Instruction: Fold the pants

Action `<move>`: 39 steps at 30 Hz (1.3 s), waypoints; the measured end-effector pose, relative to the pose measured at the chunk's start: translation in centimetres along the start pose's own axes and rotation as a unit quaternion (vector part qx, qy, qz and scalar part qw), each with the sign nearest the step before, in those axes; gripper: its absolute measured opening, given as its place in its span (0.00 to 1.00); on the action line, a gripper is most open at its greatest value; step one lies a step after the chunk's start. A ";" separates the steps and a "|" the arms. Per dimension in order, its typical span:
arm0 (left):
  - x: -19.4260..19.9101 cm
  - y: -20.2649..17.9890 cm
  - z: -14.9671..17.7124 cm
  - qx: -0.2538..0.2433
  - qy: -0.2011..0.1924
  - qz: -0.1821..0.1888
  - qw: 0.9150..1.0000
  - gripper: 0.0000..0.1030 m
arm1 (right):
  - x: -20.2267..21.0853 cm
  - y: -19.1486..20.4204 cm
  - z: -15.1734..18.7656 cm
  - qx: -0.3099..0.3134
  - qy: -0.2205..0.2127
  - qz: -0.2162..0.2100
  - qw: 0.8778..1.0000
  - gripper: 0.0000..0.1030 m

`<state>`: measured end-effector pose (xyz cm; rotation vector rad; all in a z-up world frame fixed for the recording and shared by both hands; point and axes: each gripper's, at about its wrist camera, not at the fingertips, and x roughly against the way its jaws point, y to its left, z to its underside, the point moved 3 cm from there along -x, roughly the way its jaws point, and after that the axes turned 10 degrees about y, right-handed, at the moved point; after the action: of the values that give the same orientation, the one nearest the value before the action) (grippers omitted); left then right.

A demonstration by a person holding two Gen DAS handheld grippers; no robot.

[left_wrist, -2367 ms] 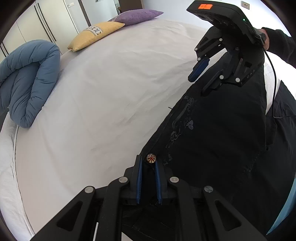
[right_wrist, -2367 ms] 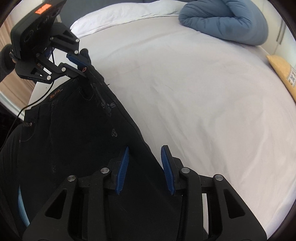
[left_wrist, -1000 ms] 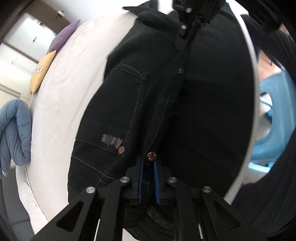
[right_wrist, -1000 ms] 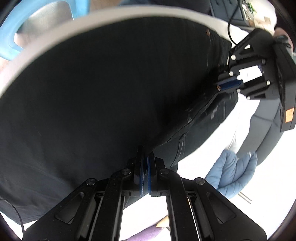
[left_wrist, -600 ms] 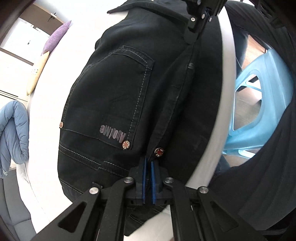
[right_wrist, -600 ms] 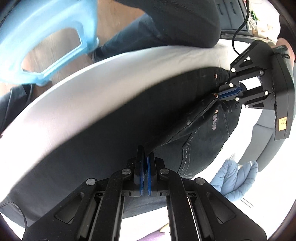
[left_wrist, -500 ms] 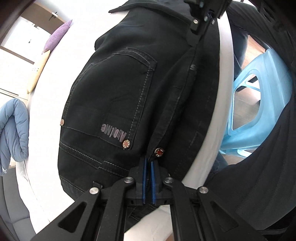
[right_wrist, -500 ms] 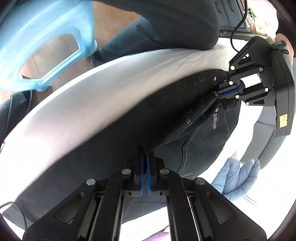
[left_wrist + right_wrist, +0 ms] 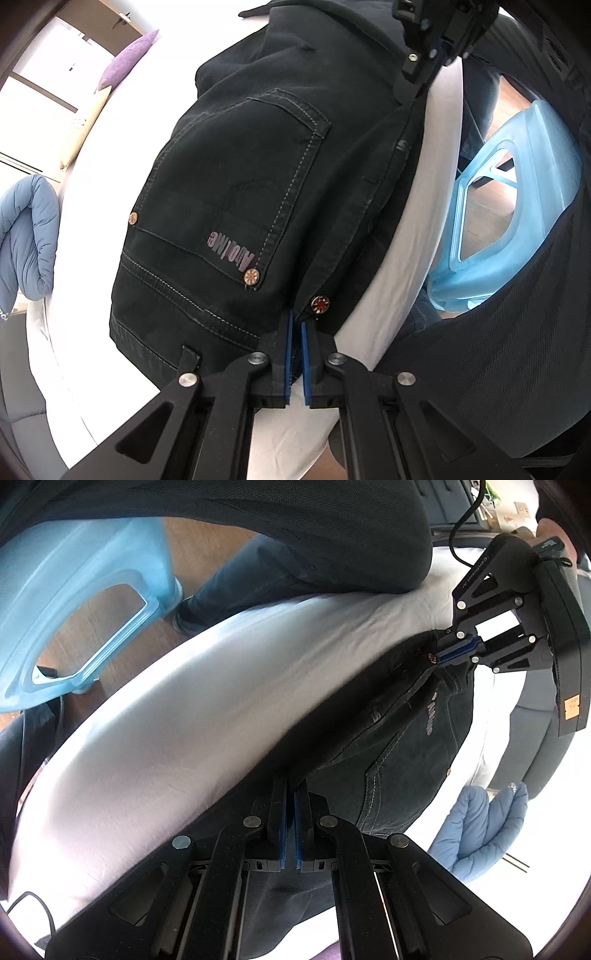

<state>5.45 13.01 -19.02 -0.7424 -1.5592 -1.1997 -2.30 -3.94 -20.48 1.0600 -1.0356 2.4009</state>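
Black pants (image 9: pixel 236 192) lie on a white bed (image 9: pixel 417 236); left gripper (image 9: pixel 294 325) and right gripper (image 9: pixel 290 794) both pinch the waistband. A blue stool (image 9: pixel 517 206) stands beside.

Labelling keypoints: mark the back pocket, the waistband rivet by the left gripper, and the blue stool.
back pocket (image 9: pixel 236 177), left wrist view, middle of the pocket panel.
waistband rivet (image 9: pixel 320 304), left wrist view, its red-patterned face.
blue stool (image 9: pixel 532 155), left wrist view, upper rim.

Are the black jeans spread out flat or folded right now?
Cannot tell fully: the black jeans lie on the white bed, back pocket up, legs out of view.
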 end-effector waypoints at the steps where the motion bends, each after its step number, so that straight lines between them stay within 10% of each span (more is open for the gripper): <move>1: 0.0 -0.3 0.2 0.001 0.000 0.002 1.000 0.04 | 0.3 0.1 0.1 -0.004 -0.001 -0.002 1.000 0.02; 7: -0.7 0.0 0.2 0.015 -0.003 -0.008 1.000 0.09 | 0.2 0.9 -0.4 -0.024 0.006 -0.001 1.000 0.02; 12: 0.4 1.1 1.3 0.043 0.005 -0.021 0.999 0.74 | -0.1 -0.3 -0.9 -0.087 0.011 -0.019 0.996 0.03; 19: 5.1 6.3 2.2 0.162 -0.040 0.001 0.986 0.76 | -0.5 -1.7 -1.5 -0.172 0.014 -0.028 0.985 0.03; 24: 6.3 9.0 -3.3 0.229 -0.102 0.045 0.967 0.76 | -0.9 -2.5 -1.9 -0.229 0.019 -0.034 0.973 0.03; 29: -1.0 8.0 -8.0 0.244 -0.037 0.081 0.966 0.75 | -0.3 -2.7 -1.3 -0.328 0.024 -0.037 0.944 0.04; 33: -3.0 7.8 -7.7 0.274 -0.039 0.083 0.957 0.80 | 1.4 -2.4 1.2 -0.461 0.017 -0.086 0.883 0.14; 35: -2.4 8.3 -7.7 0.284 -0.031 0.083 0.955 0.79 | 2.6 -2.2 3.6 -0.544 0.002 -0.110 0.832 0.46; 36: -2.0 8.5 -7.8 0.283 -0.030 0.076 0.956 0.75 | 3.2 -2.1 5.0 -0.586 -0.010 -0.117 0.801 0.81; 39: 0.8 9.5 -9.1 0.304 -0.067 0.076 0.947 0.73 | 4.6 -1.7 10.9 -0.723 -0.047 -0.136 0.676 0.91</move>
<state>16.67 7.41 -14.91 -0.5231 -1.8180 -0.5087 1.06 -10.72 -11.22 0.5478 -1.9800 0.6520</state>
